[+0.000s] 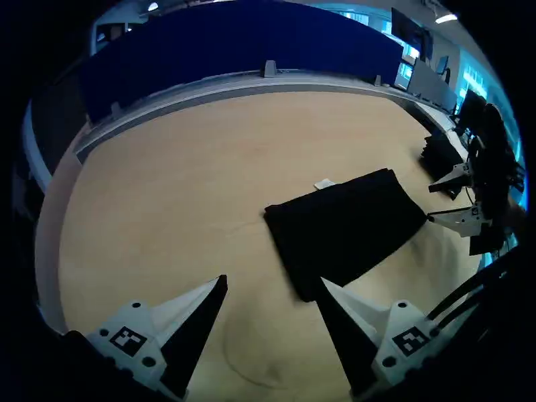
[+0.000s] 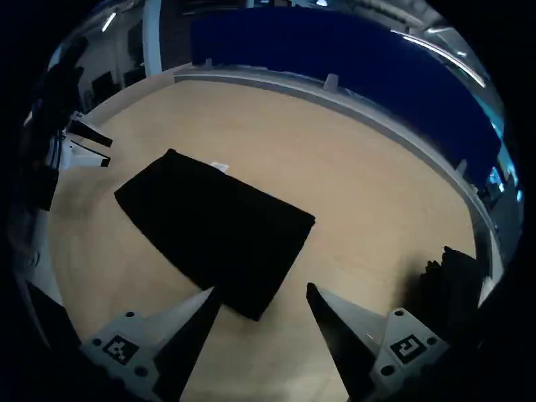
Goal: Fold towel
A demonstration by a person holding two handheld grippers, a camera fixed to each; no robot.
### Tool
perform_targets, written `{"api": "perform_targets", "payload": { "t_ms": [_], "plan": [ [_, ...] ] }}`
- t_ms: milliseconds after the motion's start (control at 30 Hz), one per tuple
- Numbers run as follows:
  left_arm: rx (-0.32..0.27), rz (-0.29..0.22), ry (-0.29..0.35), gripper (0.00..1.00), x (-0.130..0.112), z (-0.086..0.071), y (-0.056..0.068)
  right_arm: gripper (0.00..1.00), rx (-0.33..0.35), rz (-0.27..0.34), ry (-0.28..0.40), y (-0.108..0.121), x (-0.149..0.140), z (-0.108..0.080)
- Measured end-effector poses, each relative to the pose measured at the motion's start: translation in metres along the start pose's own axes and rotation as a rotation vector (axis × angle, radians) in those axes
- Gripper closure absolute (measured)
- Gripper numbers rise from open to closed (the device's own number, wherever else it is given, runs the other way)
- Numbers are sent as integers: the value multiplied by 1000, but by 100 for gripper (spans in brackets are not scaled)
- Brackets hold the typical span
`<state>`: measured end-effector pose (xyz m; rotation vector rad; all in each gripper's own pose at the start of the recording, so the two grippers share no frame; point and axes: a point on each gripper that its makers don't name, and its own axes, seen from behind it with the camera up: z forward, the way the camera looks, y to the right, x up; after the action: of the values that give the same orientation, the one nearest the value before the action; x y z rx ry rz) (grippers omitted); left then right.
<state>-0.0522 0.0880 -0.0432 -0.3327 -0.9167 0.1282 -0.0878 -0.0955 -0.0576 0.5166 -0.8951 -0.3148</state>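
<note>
— At the back?
— Blue partition (image 1: 234,40), upright behind a grey rail (image 1: 268,84) along the far edge of a light wooden table (image 1: 187,174).
— And on the tabletop?
— Small white slip (image 1: 325,183) lying flat mid-table; dark pile (image 2: 455,281) near the edge. Ceiling light (image 1: 445,18) overhead.

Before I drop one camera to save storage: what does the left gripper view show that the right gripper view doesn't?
Left gripper view: left gripper open up close, right gripper far off by a corner of the black towel. Right gripper view: right gripper close, left gripper far off. Both: the towel flat on the table, a dark cloth stack.
</note>
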Motion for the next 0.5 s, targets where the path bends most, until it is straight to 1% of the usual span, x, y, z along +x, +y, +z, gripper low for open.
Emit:
{"api": "perform_targets", "payload": {
  "t_ms": [267,500],
  "plan": [
    [40,-87,-13,7,-32,-27,-5,5,40,-66,-32,-9,-10,-1],
    [73,-119,-20,7,-51,-43,-11,7,63,-106,-45,-13,-12,0]
  ]
}}
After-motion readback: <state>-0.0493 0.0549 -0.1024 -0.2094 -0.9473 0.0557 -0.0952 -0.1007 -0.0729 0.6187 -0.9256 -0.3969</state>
